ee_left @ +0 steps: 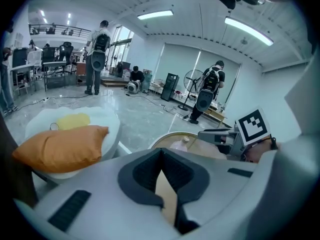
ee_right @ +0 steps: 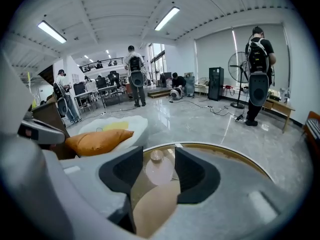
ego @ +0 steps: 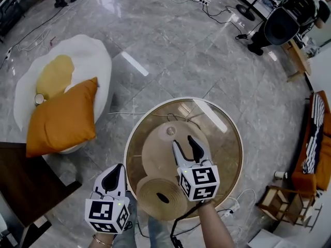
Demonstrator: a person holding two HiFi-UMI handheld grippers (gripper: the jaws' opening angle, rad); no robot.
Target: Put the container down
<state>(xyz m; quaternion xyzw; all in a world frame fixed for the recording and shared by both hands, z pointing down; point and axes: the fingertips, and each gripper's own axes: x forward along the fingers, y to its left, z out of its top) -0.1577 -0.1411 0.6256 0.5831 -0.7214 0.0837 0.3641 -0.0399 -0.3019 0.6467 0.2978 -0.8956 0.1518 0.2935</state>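
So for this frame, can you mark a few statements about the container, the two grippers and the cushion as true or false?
1. The right gripper has its jaws apart and grips nothing. True.
2. The container lies on its side on the floor. False: it stands upright on the round glass table, ahead of the right gripper's jaws.
3. The left gripper holds the container. False: its jaws meet at the tips with nothing between them, and it is off the table's edge.
4. An orange cushion rests on the white seat, left of the table in the head view. True.
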